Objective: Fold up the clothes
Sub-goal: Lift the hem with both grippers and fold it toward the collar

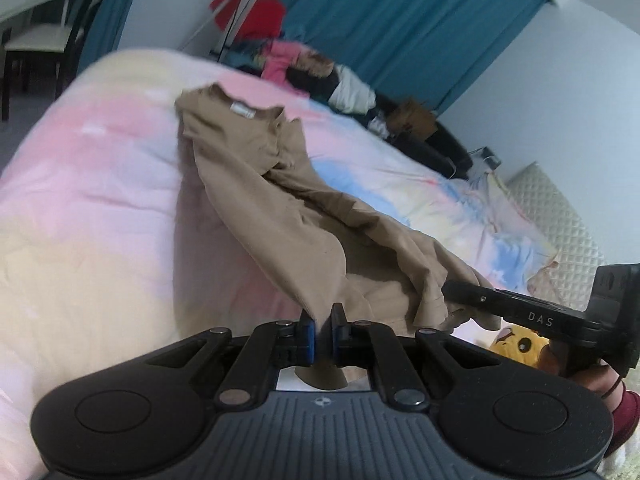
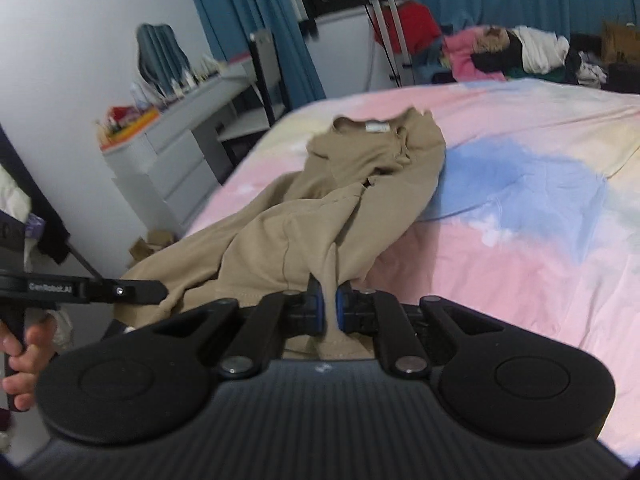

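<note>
Lying rumpled across the pastel pink, blue and yellow bedspread (image 2: 520,240), the tan cotton short-sleeved shirt (image 2: 320,208) is stretching from its collar, far up the bed, down to the near edge where both tools are gripping it. A white neck label (image 2: 377,127) is showing inside the collar.

The left gripper (image 1: 323,330) is clenching a fold of the shirt's near hem between its 2 blue-padded fingers (image 1: 306,334), with cloth hanging below the pads. The right gripper (image 2: 329,308) is likewise pinching a bunched ridge of the same hem, its jaws closed on the fabric. In the left wrist view the right tool is entering from the right, its black fingertip touching the shirt edge; a hand (image 2: 24,356) is holding the left tool's grip at the lower left of the right wrist view.

Surroundings:
1. A heap of pink, white and dark clothing (image 2: 516,54) is sitting beyond the far side of the bed, in front of teal curtains (image 1: 400,12).
2. A grey drawer unit (image 2: 168,160) with small items on top is standing left of the bed.
3. A yellow plush toy (image 1: 518,344) is lying just under the right tool.
4. A white quilted pad (image 1: 560,224) is resting at the bed's right edge.
</note>
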`<state>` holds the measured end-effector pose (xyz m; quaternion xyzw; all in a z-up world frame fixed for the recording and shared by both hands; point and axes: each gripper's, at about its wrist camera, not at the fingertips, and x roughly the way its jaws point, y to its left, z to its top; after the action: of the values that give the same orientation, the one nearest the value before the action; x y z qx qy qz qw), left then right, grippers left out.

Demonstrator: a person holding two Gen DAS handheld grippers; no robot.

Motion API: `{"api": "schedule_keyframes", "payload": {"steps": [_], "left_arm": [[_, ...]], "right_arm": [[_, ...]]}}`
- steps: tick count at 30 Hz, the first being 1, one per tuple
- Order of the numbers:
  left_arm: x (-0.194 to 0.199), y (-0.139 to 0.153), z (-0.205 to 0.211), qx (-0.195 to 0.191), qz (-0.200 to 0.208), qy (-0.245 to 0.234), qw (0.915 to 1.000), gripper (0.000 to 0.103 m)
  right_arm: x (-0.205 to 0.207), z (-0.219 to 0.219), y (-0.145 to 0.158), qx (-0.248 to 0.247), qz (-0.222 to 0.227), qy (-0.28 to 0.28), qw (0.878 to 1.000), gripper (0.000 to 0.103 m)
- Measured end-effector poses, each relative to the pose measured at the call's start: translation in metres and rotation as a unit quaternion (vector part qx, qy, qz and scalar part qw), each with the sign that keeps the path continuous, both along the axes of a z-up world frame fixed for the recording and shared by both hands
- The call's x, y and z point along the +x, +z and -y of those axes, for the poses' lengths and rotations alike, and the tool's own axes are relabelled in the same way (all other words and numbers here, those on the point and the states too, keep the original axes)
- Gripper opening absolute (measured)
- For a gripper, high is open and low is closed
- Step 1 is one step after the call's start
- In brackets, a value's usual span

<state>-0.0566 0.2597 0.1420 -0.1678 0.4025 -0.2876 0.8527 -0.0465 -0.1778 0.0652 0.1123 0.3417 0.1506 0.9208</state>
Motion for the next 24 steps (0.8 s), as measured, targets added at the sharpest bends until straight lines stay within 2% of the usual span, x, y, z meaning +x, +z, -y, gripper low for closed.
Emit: {"api": "schedule_keyframes", "payload": {"steps": [3, 7, 9, 11, 13, 15, 17, 20, 24], "left_arm": [[-0.033, -0.013, 0.023, 0.014, 0.014, -0.005, 0.9998, 0.007], [-0.085, -0.028, 0.021, 0.020, 0.001, -0.016, 0.9997, 0.007], [-0.098, -0.053, 0.028, 0.024, -0.012, -0.013, 0.9996, 0.007], [-0.103, -0.066, 0.027, 0.033, -0.012, -0.008, 0.9993, 0.007], [-0.100, -0.074, 0.027, 0.042, -0.003, -0.002, 0.9991, 0.007], [-0.078, -0.078, 0.032, 0.032, -0.004, 0.004, 0.9995, 0.007], [-0.058, -0.071, 0.035, 0.032, 0.010, 0.008, 0.9994, 0.007], [-0.014, -0.058, 0.062, 0.041, 0.039, 0.018, 0.9982, 0.007], [0.039, -0.034, 0.078, 0.058, 0.082, 0.034, 0.9943, 0.007]], "right_arm": [[-0.023, 0.006, -0.004, 0.010, 0.001, 0.009, 1.000, 0.009], [-0.063, 0.011, -0.023, 0.013, -0.019, 0.019, 1.000, 0.009], [-0.080, 0.013, -0.032, 0.012, -0.024, 0.019, 0.999, 0.009], [-0.087, 0.015, -0.038, 0.019, -0.028, 0.017, 0.999, 0.009], [-0.086, 0.018, -0.041, 0.028, -0.030, 0.013, 0.999, 0.009], [-0.076, 0.021, -0.040, 0.030, -0.023, 0.007, 0.999, 0.009], [-0.061, 0.023, -0.037, 0.036, -0.016, 0.001, 0.999, 0.009], [-0.031, 0.024, -0.029, 0.040, 0.003, -0.005, 0.999, 0.009], [0.024, 0.029, -0.022, 0.050, 0.021, -0.023, 0.998, 0.009]]}}
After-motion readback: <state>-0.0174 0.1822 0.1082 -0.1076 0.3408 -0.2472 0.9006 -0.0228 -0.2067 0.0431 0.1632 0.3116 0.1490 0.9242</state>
